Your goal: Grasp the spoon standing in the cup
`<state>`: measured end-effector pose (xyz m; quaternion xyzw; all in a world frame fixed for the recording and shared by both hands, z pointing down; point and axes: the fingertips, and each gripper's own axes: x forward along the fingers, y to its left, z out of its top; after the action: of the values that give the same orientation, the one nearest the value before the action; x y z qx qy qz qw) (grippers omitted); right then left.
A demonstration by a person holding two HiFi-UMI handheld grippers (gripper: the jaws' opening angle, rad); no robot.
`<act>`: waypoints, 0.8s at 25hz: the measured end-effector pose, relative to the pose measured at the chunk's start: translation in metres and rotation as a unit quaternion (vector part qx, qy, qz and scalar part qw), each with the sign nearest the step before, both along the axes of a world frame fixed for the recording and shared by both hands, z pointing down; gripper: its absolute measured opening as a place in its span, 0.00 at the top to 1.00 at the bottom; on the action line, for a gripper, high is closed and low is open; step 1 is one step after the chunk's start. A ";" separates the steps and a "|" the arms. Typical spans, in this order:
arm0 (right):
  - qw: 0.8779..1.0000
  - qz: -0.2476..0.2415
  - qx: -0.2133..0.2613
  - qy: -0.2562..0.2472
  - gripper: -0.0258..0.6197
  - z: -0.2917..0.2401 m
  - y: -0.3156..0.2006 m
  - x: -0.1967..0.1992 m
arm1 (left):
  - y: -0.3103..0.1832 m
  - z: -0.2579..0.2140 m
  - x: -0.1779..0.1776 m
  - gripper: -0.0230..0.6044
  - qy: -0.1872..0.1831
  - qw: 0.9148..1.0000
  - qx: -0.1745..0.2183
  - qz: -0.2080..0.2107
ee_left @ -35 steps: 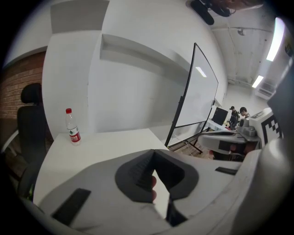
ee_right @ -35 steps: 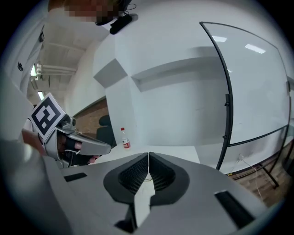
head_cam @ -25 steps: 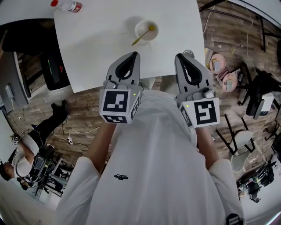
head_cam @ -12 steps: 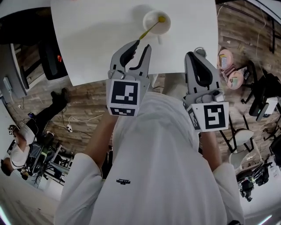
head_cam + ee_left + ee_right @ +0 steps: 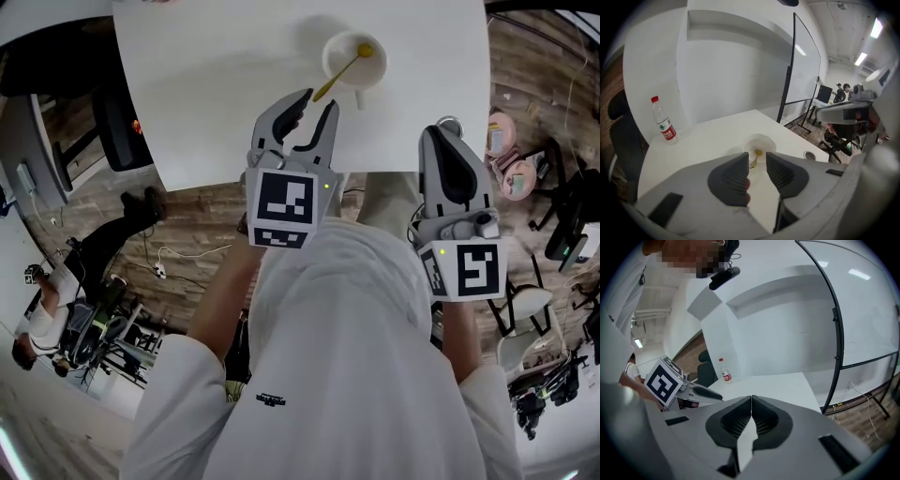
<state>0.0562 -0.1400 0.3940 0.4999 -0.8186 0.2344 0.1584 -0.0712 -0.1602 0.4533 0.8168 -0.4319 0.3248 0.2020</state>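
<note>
A white cup (image 5: 354, 58) stands near the far right of the white table (image 5: 216, 84). A yellow spoon (image 5: 339, 72) leans out of it toward me. My left gripper (image 5: 316, 103) hovers just short of the spoon's handle end. Its jaws are opening and nothing is between them. In the left gripper view the cup (image 5: 759, 142) and spoon (image 5: 755, 158) show through the gap of that gripper (image 5: 757, 161). My right gripper (image 5: 448, 131) is shut and empty at the table's near right edge, to the right of the cup, with its jaws (image 5: 751, 401) pressed together.
A water bottle (image 5: 663, 123) with a red cap stands at the table's far left, also in the right gripper view (image 5: 724, 372). Chairs, cables and stools (image 5: 511, 169) crowd the wooden floor around the table. People stand in the background (image 5: 842, 91).
My left gripper has moved forward over the table toward the spoon handle, and its jaws have gone from shut to open. The right gripper stays shut.
</note>
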 end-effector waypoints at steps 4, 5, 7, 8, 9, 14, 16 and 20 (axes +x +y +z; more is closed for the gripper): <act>1.000 0.009 -0.008 -0.005 0.95 0.009 0.001 0.002 | -0.001 0.015 0.002 0.78 -0.013 1.000 -0.010 0.015; 1.000 0.010 -0.010 -0.005 0.95 0.011 0.001 0.003 | -0.002 0.019 0.002 0.78 -0.014 1.000 -0.012 0.017; 1.000 0.013 -0.014 -0.005 0.95 0.016 0.003 0.004 | -0.002 0.024 0.003 0.78 -0.018 1.000 -0.013 0.020; 1.000 0.014 -0.016 -0.005 0.95 0.017 0.003 0.005 | -0.003 0.026 0.003 0.79 -0.020 1.000 -0.012 0.021; 1.000 0.015 -0.016 -0.005 0.95 0.019 0.003 0.006 | -0.004 0.027 0.003 0.79 -0.021 0.999 -0.011 0.021; 1.000 0.024 -0.018 -0.005 0.95 0.022 -0.002 0.007 | -0.013 0.032 0.002 0.84 -0.025 0.999 -0.005 0.023; 1.000 0.026 -0.018 -0.005 0.95 0.023 -0.003 0.007 | -0.014 0.032 0.002 0.87 -0.025 0.999 -0.006 0.025; 0.999 0.027 -0.016 -0.005 0.95 0.022 -0.003 0.008 | -0.012 0.031 0.005 0.87 -0.024 0.999 -0.011 0.026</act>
<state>0.0639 -0.1425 0.4163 0.5180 -0.8017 0.2542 0.1560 -0.0661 -0.1718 0.4845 0.8176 -0.4114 0.3543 0.1917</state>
